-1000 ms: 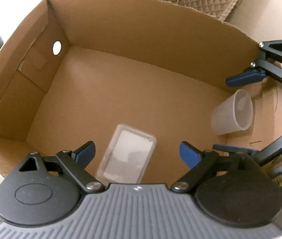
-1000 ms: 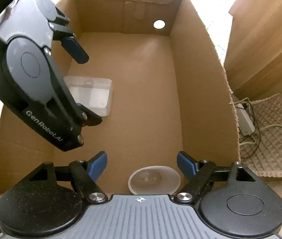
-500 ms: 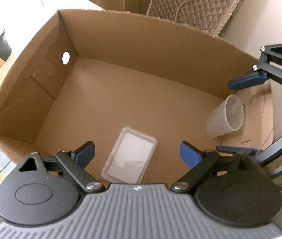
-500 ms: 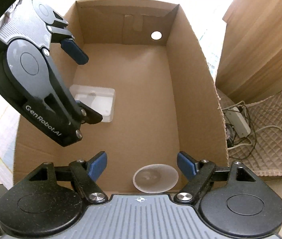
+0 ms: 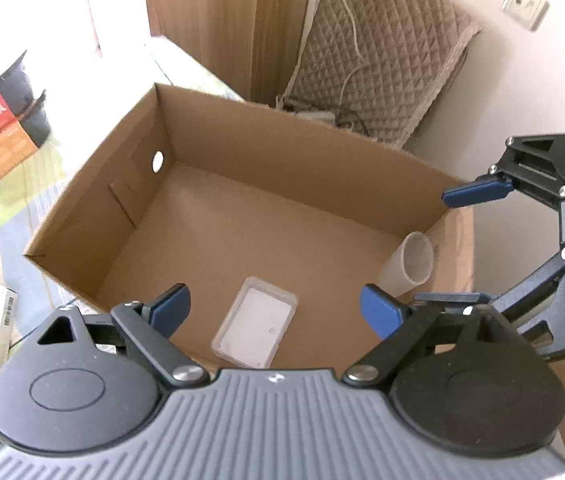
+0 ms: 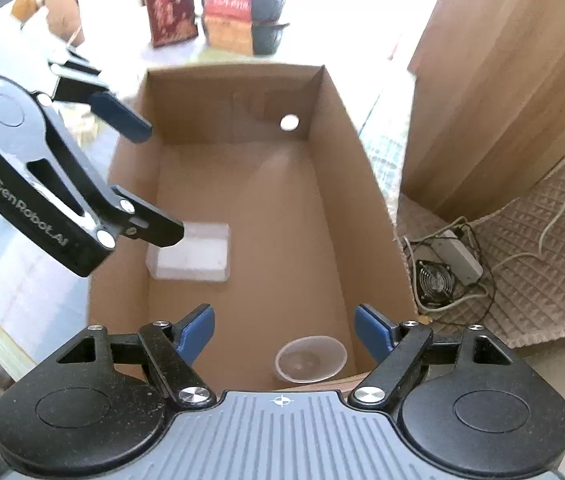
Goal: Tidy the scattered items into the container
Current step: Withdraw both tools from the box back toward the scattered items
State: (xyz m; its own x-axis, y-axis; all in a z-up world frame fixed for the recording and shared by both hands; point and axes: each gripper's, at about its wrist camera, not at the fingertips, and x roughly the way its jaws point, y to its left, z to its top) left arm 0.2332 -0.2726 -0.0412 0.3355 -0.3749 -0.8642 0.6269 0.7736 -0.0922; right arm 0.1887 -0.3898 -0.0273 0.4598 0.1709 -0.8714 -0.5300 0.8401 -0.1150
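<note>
Left wrist view: left gripper (image 5: 274, 310) empty, fingers spread wide above the near wall of the cardboard box (image 5: 294, 152). On the box floor just beyond the fingers lies a clear plastic tray (image 5: 256, 324), flat and open side up. At the right end a translucent plastic cup (image 5: 408, 264) lies on its side, mouth facing right. Right gripper (image 5: 490, 248) hangs over that end, also spread wide and empty. Judged handling: both items thin-walled, very light, smooth — likely slippery and easy to crush. Best hold on the tray is across a short rim; on the cup, one finger inside the mouth and one outside.

Right wrist view: right gripper (image 6: 284, 324) wide apart, nothing between the pads. Cup (image 6: 310, 362) directly below at the near end, mouth toward the camera. Tray (image 6: 190, 256) against the left wall, partly behind the left gripper (image 6: 150, 184).

Against the earlier frames — both grippers have risen and pulled back from the box: the box looks smaller and more of the room shows around it. Tray and cup have kept their places; fingers were already open.
</note>
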